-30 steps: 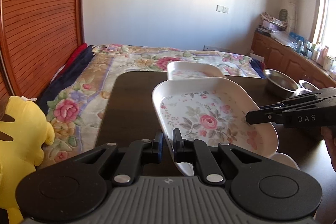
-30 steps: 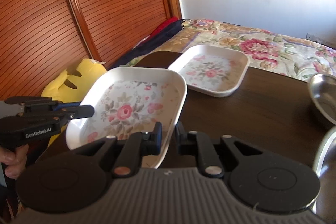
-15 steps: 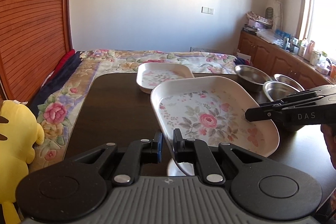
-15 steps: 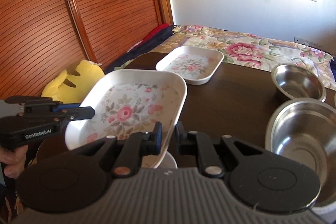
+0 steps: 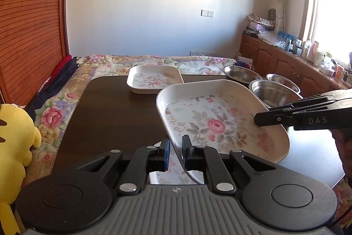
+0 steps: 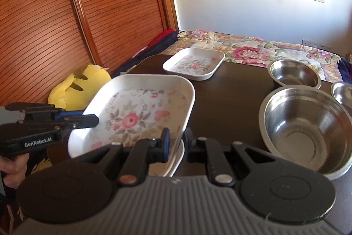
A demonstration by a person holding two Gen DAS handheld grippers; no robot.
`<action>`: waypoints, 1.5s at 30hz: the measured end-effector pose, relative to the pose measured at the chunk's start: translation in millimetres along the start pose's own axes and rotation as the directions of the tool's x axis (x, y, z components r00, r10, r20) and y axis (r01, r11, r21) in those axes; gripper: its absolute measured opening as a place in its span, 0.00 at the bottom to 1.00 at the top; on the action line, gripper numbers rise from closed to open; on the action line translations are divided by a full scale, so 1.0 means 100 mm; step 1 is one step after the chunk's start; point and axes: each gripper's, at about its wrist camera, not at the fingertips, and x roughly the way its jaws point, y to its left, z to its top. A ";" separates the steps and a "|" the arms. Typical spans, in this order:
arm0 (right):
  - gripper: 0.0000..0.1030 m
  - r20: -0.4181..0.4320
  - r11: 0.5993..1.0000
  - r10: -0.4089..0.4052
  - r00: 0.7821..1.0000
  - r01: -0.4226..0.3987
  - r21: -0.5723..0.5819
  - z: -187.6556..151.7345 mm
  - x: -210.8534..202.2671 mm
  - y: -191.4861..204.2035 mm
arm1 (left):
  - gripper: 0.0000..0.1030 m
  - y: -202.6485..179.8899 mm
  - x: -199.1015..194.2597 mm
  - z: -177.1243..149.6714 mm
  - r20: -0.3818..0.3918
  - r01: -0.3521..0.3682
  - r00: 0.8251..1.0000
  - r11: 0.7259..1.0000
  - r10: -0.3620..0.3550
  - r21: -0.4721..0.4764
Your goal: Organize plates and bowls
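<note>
Left wrist view: left tongs (image 5: pixel 175 152) clamped on the near rim of a floral plate (image 5: pixel 216 122), which is held tilted above the dark counter (image 5: pixel 114 116). Right tongs (image 5: pixel 261 119) come in from the right, fingers closed on the plate's right rim; a hand (image 5: pixel 344 144) shows behind them. Another floral plate lies directly under the held one, only a sliver visible between the left fingers. A second plate (image 5: pixel 155 79) sits flat at the far side of the counter, well apart. Three steel bowls (image 5: pixel 272 93) are grouped at the far right, close together. Bed (image 5: pixel 66 100) lies past the counter's far and left edges, yellow plush toy (image 5: pixel 15 138) at far left. Right wrist view: right tongs (image 6: pixel 176 145) grip the plate's (image 6: pixel 140 111) right rim; left tongs (image 6: pixel 91 120) pinch the opposite rim. Rim of the lower plate (image 6: pixel 177 160) shows just beneath. Far plate (image 6: pixel 194 63) is flat on the counter (image 6: pixel 235 91). Large bowl (image 6: pixel 305 127) is just right of the tongs, two smaller bowls behind it.
</note>
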 end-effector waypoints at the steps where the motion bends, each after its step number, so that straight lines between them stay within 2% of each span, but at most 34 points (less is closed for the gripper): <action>1: 0.15 0.000 1.000 0.002 1.000 -0.002 0.003 -0.01 0.00 0.00 | 0.12 -0.01 -0.02 -0.02 0.002 0.000 1.000 1.000 0.000 0.001; 17: 0.15 -0.006 0.998 0.037 0.999 -0.037 0.053 -0.35 0.05 0.09 | 0.12 0.02 -0.07 -0.32 -0.027 -0.008 1.000 1.000 0.008 -0.029; 33: 0.15 0.071 0.999 -0.033 0.997 0.031 0.027 -0.53 0.11 0.23 | 0.12 0.10 0.14 -0.44 -0.059 -0.029 0.998 0.998 0.026 -0.056; 38: 0.15 0.131 0.997 -0.056 0.990 0.048 0.065 -0.63 0.12 0.23 | 0.12 0.09 0.18 -0.46 -0.052 -0.033 0.998 0.998 0.030 -0.055; 45: 0.16 0.139 0.995 -0.058 0.989 0.046 0.087 -0.71 0.15 0.25 | 0.12 0.07 0.16 -0.49 -0.035 -0.042 0.999 0.998 0.040 -0.052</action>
